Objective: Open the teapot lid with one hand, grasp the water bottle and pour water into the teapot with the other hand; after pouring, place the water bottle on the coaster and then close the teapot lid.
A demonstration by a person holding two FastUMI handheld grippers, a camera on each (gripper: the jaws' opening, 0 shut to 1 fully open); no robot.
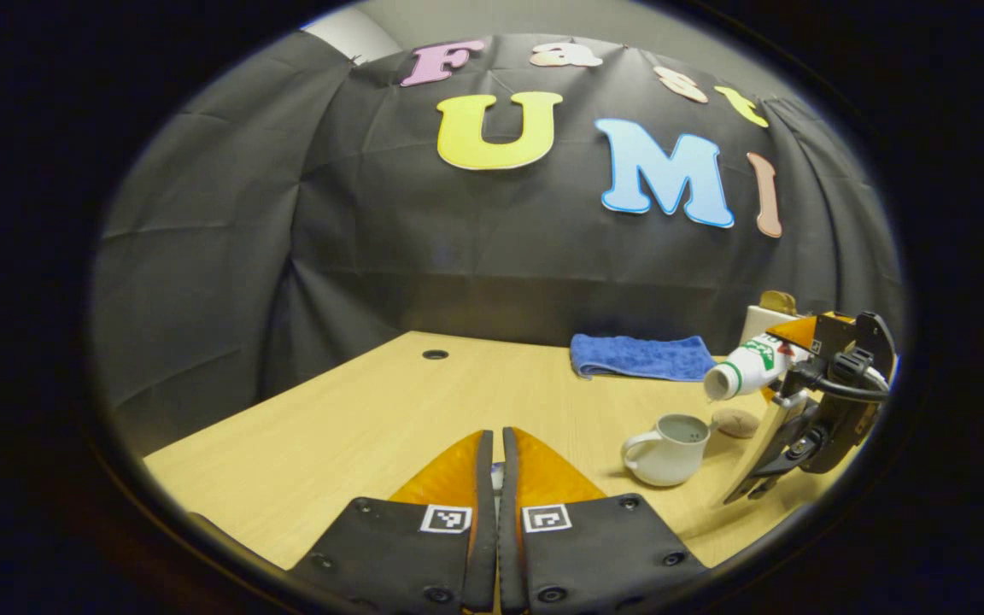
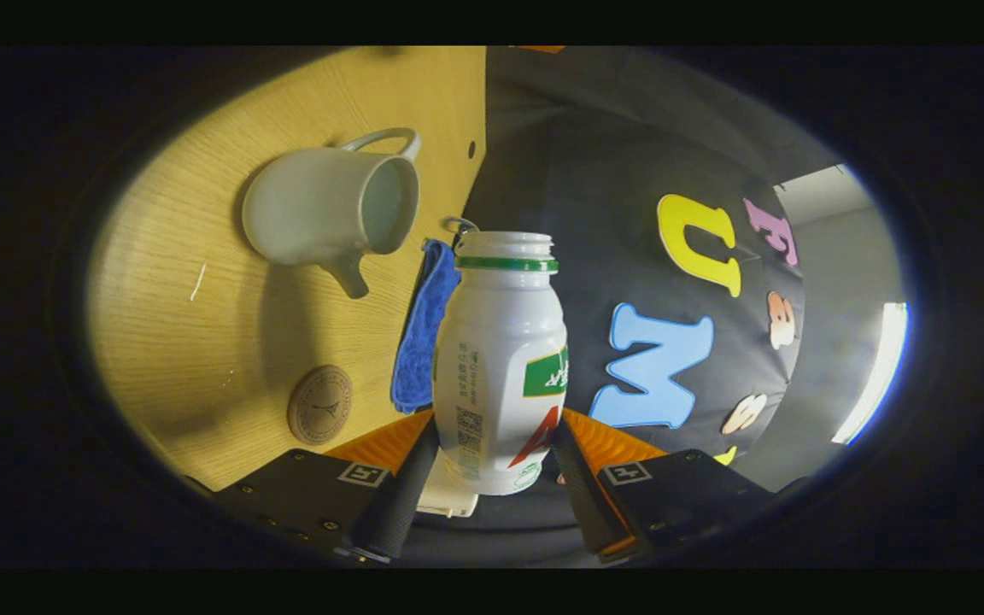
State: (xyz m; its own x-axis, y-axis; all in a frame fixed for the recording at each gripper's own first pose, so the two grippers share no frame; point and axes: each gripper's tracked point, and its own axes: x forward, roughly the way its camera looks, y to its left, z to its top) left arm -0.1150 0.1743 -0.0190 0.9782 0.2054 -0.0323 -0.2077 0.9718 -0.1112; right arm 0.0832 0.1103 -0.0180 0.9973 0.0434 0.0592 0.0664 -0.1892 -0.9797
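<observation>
One water bottle (image 2: 500, 359), capless and tipped on its side with its mouth above the open teapot (image 1: 670, 448), is clamped between the two fingers of the right claw (image 2: 492, 461), at the right of the bench (image 1: 355, 427). Just beside the teapot lies the round coaster (image 2: 320, 405), with a folded blue cloth (image 1: 641, 355) farther back. The left claw (image 1: 496, 478) hovers near the front edge, fingers almost together; something pale sits between them, but I cannot tell what

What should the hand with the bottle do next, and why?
Probably keep tipping the water bottle a little over the teapot. The right gripper holds it tilted, mouth just above the teapot's open top, and the coaster is bare.
</observation>
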